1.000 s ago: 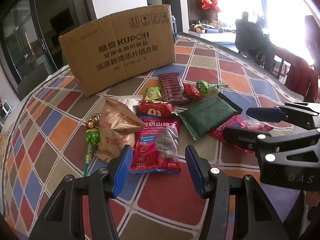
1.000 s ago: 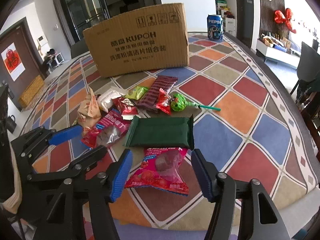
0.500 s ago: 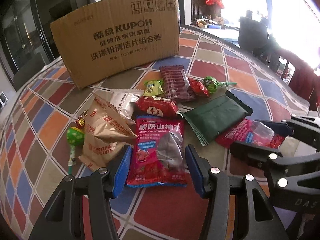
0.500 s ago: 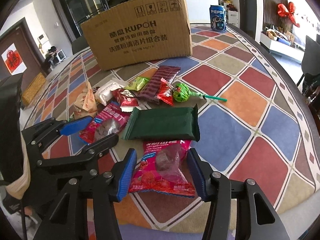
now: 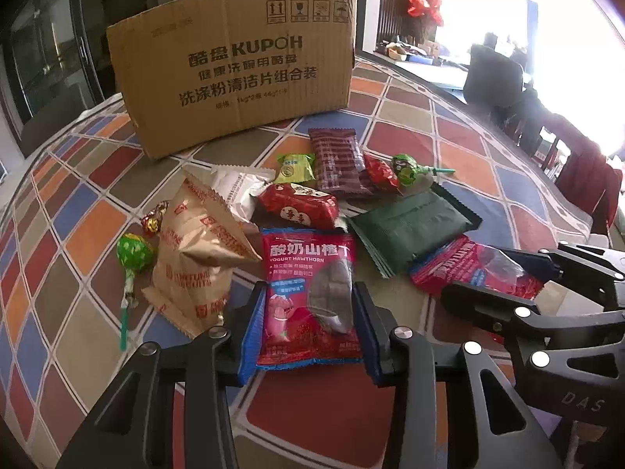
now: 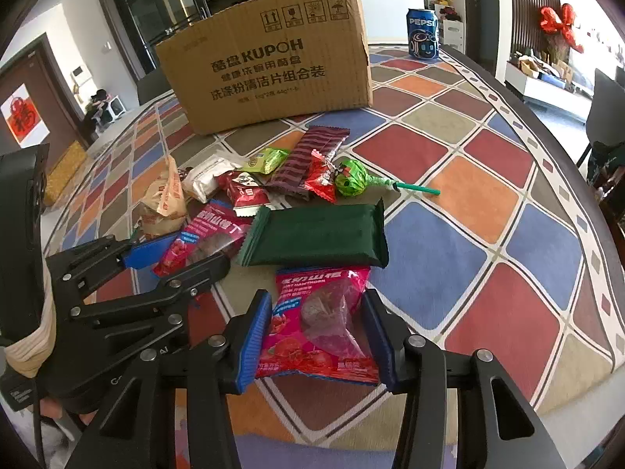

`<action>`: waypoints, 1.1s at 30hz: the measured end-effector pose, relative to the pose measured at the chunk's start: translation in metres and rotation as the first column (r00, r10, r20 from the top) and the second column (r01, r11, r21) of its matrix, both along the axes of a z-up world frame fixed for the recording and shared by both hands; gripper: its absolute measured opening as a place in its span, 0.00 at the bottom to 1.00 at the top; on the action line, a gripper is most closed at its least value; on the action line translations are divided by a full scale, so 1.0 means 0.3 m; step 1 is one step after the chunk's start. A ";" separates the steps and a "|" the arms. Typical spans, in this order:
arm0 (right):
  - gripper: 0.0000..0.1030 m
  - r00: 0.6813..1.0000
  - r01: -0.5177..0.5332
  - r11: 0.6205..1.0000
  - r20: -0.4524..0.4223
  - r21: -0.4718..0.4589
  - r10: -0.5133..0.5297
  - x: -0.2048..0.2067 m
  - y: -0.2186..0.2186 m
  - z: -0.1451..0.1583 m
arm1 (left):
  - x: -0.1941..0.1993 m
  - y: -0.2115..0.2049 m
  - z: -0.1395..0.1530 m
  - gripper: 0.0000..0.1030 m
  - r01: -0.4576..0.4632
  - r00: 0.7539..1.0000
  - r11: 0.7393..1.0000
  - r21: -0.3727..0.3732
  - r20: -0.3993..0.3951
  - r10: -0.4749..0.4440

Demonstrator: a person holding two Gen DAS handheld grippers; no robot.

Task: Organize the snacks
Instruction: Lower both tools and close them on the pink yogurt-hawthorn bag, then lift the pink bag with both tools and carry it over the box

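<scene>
In front of the cardboard box (image 5: 234, 66), snacks lie scattered on the checked desk (image 6: 488, 211). The left tongs (image 5: 308, 312) straddle a pink hawthorn packet (image 5: 308, 293) — their jaws have just been closing, pads right at its edges, though firm contact cannot be told. The right tongs (image 6: 318, 328) likewise bracket a second hawthorn packet (image 6: 324, 320) just nearer than the green wrapper (image 6: 316, 234), also closing.

Right gripper (image 6: 317, 330) closing in around the near hawthorn packet (image 6: 321, 322), blue pads flanking its sides. Green packet (image 6: 318, 234) lies just beyond, cardboard box (image 6: 265, 62) standing behind the snack pile.
</scene>
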State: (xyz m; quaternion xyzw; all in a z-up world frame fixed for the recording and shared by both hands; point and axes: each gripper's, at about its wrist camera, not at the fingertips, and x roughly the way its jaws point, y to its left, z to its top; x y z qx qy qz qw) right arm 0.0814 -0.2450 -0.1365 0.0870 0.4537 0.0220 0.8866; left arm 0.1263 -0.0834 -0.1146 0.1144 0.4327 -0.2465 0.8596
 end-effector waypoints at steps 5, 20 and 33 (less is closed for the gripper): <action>0.47 1.000 0.001 1.000 0.011 0.015 -0.001 -0.018 -0.004 0.018 | -0.039 0.006 0.024 0.40 -0.001 1.000 1.000 -0.007 0.017 0.002; 0.47 0.990 0.015 1.000 0.139 -0.010 -0.014 -0.106 -0.005 0.140 | -0.139 0.053 0.188 0.40 -0.041 0.990 0.997 -0.072 0.130 0.050; 0.47 0.958 -0.006 1.000 0.286 -0.006 0.008 -0.020 0.003 0.292 | -0.055 0.105 0.344 0.40 -0.113 0.964 0.986 -0.125 0.228 0.140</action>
